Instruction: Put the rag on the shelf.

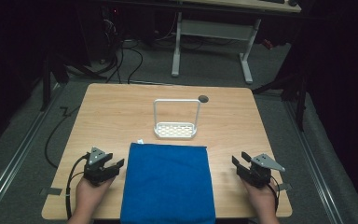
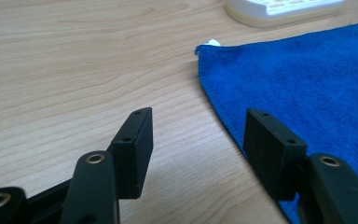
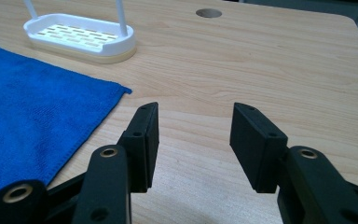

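High view: one towel [image 1: 168, 184], two tongs [image 1: 113, 165].

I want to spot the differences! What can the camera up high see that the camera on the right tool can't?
High view alone: the person's two hands, the left tool with open jaws beside the blue towel, the whole tall handle of the white rack, and the floor with a desk's legs beyond the table.

Right gripper view alone: a close look between the right tool and its open jaws, bare wood in the gap.

Both: the towel, the rack's slotted base, the round hole in the tabletop.
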`<state>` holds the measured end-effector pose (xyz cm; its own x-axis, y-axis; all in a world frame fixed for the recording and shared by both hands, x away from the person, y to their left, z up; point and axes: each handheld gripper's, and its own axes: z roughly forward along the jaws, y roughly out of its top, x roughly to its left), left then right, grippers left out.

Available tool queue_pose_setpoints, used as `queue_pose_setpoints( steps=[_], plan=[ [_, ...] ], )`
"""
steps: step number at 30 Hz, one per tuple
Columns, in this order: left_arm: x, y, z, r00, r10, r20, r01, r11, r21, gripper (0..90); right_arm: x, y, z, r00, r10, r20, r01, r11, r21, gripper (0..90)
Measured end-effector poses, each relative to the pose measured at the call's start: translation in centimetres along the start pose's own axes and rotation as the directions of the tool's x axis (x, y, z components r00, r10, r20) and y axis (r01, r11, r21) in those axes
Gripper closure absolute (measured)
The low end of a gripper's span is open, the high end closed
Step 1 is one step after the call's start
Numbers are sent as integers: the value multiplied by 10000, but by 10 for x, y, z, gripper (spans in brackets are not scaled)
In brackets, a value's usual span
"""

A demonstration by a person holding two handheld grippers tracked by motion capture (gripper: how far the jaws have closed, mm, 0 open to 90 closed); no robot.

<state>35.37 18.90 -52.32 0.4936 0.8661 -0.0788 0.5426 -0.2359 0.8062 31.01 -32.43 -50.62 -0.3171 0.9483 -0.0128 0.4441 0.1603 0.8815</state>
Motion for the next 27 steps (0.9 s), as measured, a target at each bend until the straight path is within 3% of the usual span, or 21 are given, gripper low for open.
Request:
queue_pose_setpoints(
  steps=[4,12,18,22,27],
  plan=[
    [-12,6,2,9991,421,49,-421,9991,-53,451,2,1,0,9998,-184,-3,184,9998,-30,523],
    [-23,23,12,9979,610,213,-604,9978,-286,450,3,2,0,9997,-202,-118,202,9998,29,500],
    [-21,38,24,9987,208,460,-185,9986,-497,432,6,3,0,9994,-287,-194,289,9996,66,483],
    [-17,43,35,9975,-108,694,132,9993,-342,425,6,3,0,9992,-351,-204,353,9993,99,480],
    [-11,44,49,9999,25,164,-25,10000,26,441,7,2,1,9992,-315,-233,319,9993,178,473]
  ],
)
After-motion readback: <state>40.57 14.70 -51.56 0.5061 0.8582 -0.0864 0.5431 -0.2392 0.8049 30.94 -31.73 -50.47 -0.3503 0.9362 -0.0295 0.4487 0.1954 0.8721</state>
